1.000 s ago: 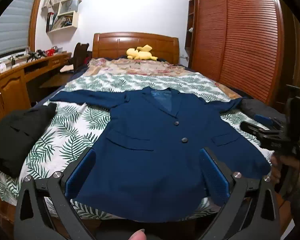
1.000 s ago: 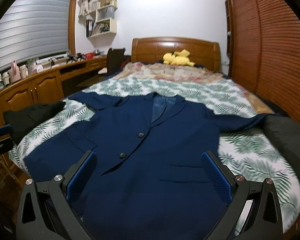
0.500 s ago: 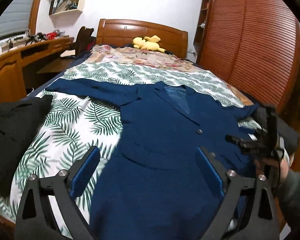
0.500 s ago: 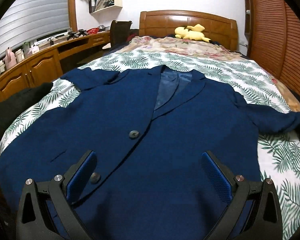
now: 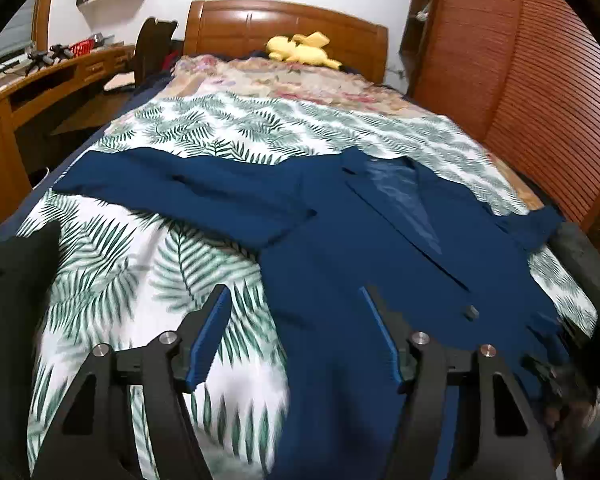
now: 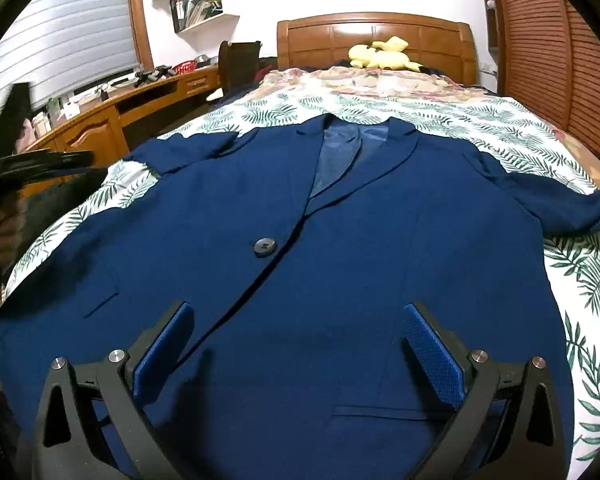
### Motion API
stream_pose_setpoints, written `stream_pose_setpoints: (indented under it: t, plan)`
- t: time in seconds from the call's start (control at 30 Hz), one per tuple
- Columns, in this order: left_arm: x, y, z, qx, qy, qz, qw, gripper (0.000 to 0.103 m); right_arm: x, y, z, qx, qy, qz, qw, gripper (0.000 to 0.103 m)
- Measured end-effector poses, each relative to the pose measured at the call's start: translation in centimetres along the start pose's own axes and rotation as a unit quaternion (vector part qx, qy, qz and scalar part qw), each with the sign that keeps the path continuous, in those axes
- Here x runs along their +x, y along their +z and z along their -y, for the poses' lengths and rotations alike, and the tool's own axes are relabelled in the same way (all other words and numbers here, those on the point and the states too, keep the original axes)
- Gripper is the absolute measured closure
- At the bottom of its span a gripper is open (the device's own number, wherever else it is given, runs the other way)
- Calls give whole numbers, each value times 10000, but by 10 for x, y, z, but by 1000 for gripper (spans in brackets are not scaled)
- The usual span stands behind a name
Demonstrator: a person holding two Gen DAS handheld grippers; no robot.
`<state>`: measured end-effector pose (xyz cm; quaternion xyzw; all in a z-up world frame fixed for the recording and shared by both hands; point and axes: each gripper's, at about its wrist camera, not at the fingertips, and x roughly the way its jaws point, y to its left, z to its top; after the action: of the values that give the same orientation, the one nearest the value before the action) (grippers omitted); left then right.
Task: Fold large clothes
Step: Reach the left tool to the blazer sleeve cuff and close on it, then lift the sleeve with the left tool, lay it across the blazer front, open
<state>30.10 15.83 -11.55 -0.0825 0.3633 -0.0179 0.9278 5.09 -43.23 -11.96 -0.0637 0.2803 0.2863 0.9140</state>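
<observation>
- Navy blue two-button suit jacket (image 6: 340, 240) lies flat, front up, on the bed with the green palm-leaf print cover (image 5: 112, 264); collar toward the wooden headboard (image 6: 376, 36), hem at the near foot edge.
- One sleeve (image 5: 188, 196) stretches sideways across the cover to the bed's side edge; the other sleeve (image 6: 560, 208) reaches the opposite edge by the louvred wooden wardrobe doors (image 6: 560, 40).
- Bare leaf-print cover beside the jacket and beyond the collar; floral quilt (image 5: 292, 80) and yellow plush toy (image 5: 300, 50) sit at the head end, well apart from the jacket.
- Dark black garment (image 5: 8, 280) lies at the bed's edge, apart from the jacket.
- Wooden desk surface (image 6: 140, 96) runs along one side, with a narrow gap to the bed.
- Left hand-held gripper (image 5: 296, 300): blue pads part-way apart, jaws have just been closing; it hovers above the jacket's side edge, nothing pinched. View is blurred.
- Right hand-held gripper (image 6: 296, 316): pads spread wide, above the jacket's lower front, gripping nothing; contact with the cloth cannot be told.
- A hand (image 6: 4, 232) carries the left unit at the right view's edge.
</observation>
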Motion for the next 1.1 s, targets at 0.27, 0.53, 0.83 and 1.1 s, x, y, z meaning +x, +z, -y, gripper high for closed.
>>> stream_pose_setpoints:
  t: [0.27, 0.53, 0.83, 1.1]
  plan:
    - [78, 35, -39, -518, 412, -359, 9972, 38, 10, -8, -9, -174, -66, 92, 9998, 0]
    - [129, 38, -75, -1120, 538, -919, 9880, 38, 12, -7, -11, -187, -105, 126, 9997, 0]
    - [132, 50, -74, -1201, 497, -1030, 9861, 101, 15, -5, -12, -224, -161, 121, 9995, 0]
    - [59, 66, 6, -41, 378, -302, 9988, 102, 17, -4, -13, -238, -183, 124, 9995, 0]
